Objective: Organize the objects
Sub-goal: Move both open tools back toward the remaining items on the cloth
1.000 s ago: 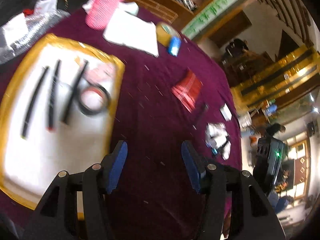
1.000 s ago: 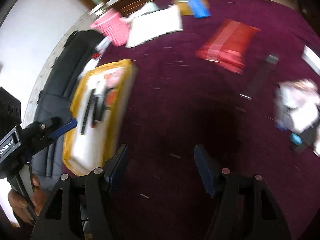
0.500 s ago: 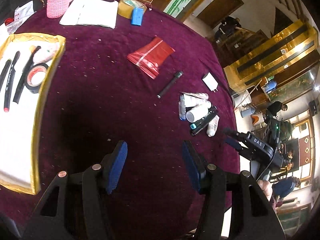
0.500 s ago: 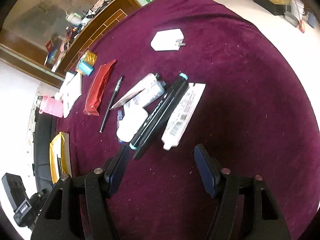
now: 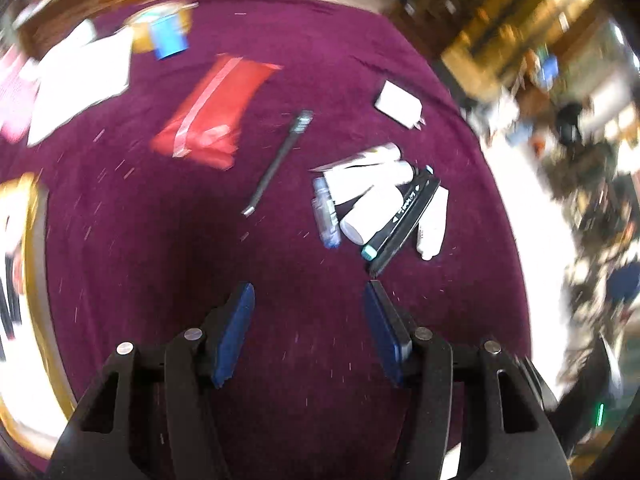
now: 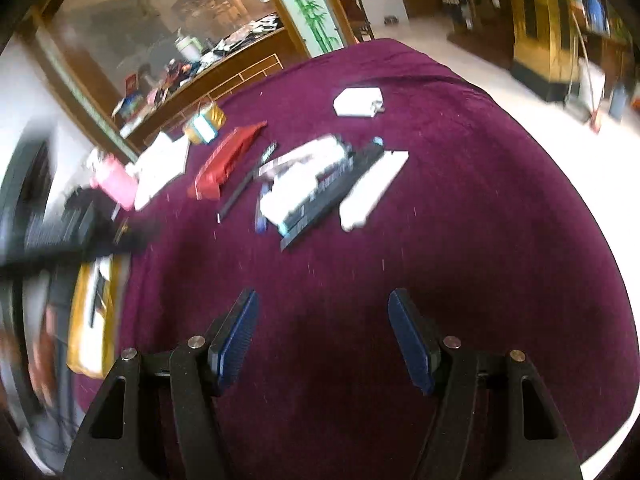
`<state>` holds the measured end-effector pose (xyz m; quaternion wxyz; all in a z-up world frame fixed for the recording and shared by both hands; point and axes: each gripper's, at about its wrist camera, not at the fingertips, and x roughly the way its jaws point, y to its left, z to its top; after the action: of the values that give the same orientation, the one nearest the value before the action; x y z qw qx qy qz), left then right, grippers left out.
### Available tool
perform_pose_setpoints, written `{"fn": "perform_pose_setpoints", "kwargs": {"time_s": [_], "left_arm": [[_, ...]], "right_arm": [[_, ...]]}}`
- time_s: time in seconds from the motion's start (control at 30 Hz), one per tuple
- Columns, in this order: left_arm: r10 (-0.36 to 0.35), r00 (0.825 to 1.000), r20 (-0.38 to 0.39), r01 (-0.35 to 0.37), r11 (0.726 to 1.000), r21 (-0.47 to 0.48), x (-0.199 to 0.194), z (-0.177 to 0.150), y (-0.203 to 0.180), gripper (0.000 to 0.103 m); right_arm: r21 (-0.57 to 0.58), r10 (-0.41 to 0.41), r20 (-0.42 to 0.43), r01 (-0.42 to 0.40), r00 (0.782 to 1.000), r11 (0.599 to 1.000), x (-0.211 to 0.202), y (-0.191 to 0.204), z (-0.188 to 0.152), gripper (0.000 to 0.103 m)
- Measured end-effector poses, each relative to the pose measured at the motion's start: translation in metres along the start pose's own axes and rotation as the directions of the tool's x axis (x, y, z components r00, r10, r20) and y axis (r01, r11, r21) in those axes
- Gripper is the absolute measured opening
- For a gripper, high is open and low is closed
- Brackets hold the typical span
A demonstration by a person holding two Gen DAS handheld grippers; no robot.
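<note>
Both grippers are hanging over the maroon tablecloth (image 5: 140, 240). Left gripper (image 5: 308, 300) is gaping empty, right gripper (image 6: 322, 304) too. The marker (image 5: 400, 216) is lying among white tubes (image 5: 372, 184).

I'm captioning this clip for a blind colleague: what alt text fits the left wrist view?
Open, empty tongs hover over a maroon tablecloth, facing a pile of white tubes and black markers. Beyond lie a black pen, a red pouch and a white charger; the picture is motion-blurred.
</note>
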<state>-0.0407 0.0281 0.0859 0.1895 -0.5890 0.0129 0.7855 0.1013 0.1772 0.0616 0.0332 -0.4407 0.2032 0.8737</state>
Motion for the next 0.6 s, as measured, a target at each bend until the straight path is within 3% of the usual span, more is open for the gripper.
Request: {"fn": "perform_pose_setpoints", "kwargs": {"time_s": [0.1,0.27,0.5,0.6], "left_arm": [[0.012,0.999,-0.044,-0.009,0.997,0.079,0.027,0.010,-0.023,0.055],[-0.049,0.991,-0.128,0.068,0.987,0.148,0.058,0.005,-0.051,0.055],[-0.117,0.987,-0.106,0.141,0.955,0.259,0.052,0.004,-0.060,0.055],[-0.099,0.992,-0.084,0.122,0.937,0.326,0.058,0.002,-0.061,0.055]], "right_arm": [[-0.026,-0.043,0.030,0.043,0.999,0.999,-0.002,0.006,-0.024,0.062],[0.021,-0.082,0.027,0.081,0.996,0.997,0.000,-0.005,-0.039,0.062],[0.205,-0.074,0.025,0.067,0.997,0.976,-0.013,-0.065,-0.002,0.062],[0.261,-0.080,-0.008,0.080,0.997,0.962,-0.011,-0.095,0.019,0.062]]}}
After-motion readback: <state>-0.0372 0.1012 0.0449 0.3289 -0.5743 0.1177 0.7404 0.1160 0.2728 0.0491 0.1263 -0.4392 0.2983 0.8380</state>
